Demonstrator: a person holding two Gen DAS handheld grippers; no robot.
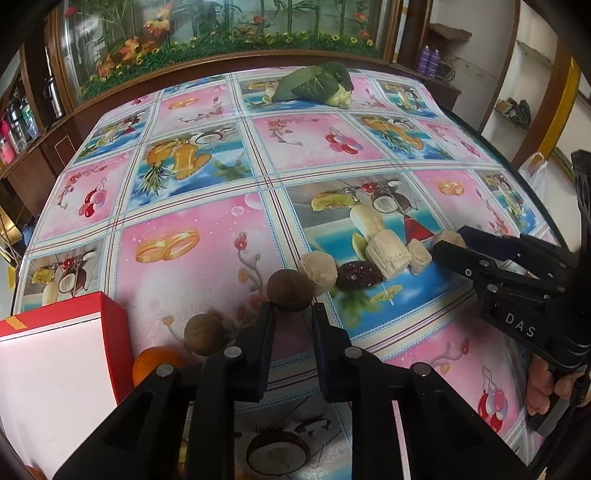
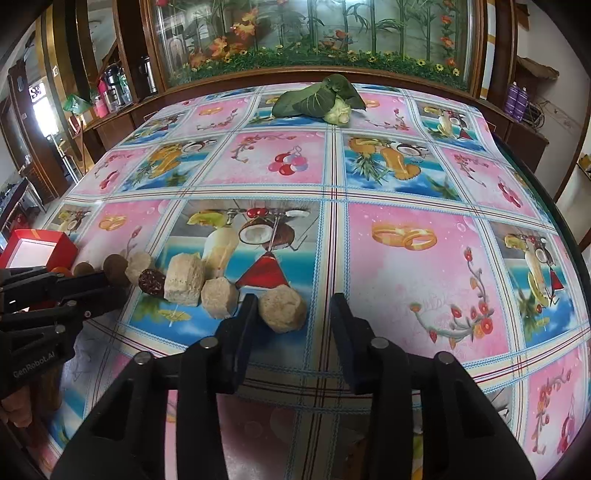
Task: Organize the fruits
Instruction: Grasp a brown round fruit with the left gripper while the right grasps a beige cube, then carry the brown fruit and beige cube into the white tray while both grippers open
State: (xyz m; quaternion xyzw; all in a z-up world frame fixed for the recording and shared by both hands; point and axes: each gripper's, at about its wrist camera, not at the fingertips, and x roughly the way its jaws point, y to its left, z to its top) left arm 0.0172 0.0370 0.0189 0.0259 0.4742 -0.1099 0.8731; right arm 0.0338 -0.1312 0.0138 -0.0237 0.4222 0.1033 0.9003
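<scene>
Your tablecloth (image 1: 207,236) is the biggest thing here, a glossy sheet of pink and blue squares printed with rings, cherries, coconuts and pineapples, and everything below is placed against it. Beyond its far edge stands a glass-fronted cabinet (image 2: 314,33) with artificial flowers and bamboo behind the pane. On its near left corner sits a red box (image 1: 55,354), open, with a white inside. At the middle of its far edge lies a leafy green vegetable (image 2: 321,98).

Your right gripper (image 2: 291,306) hangs over the cloth's near middle with its fingers spread wide, holding nothing; a beige cut chunk (image 2: 282,308) lies between the tips, nearer the left finger. From the left wrist view the right gripper's body reads "DAS". Your left gripper (image 1: 290,314) is over the cloth's near left, fingers parted with nothing pinched, and a round brown fruit (image 1: 290,290) sits just ahead of the tips. Its body, seen from the right wrist, reads "GenRobot.AI".

The fruits run in a row across the cloth's near left part: an orange (image 1: 155,363) beside the box, a second brown fruit (image 1: 205,334), then a pale chunk (image 1: 318,271), a dark red date-like piece (image 1: 356,277), a tall ridged white chunk (image 1: 388,254) and a smaller one (image 1: 419,256).
</scene>
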